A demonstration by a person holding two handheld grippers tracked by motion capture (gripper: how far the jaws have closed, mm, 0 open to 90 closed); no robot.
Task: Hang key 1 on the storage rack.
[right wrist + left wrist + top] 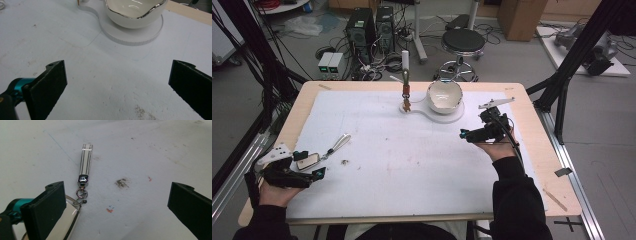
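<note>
A white key fob with a striped strap lies on the white mat at the front left. My left gripper stands open over it. In the left gripper view the fob lies partly behind the left jaw, and its ring and strap stretch away from my open left gripper. My right gripper is open at the mid right, pointing left. In the right gripper view a white bowl with a silver rim sits beyond my open right gripper, with nothing between the jaws.
The bowl rests on a flat white base at the back centre, with an upright post at its left end. A small dark stain marks the mat near the fob. The wooden table edge runs along the right.
</note>
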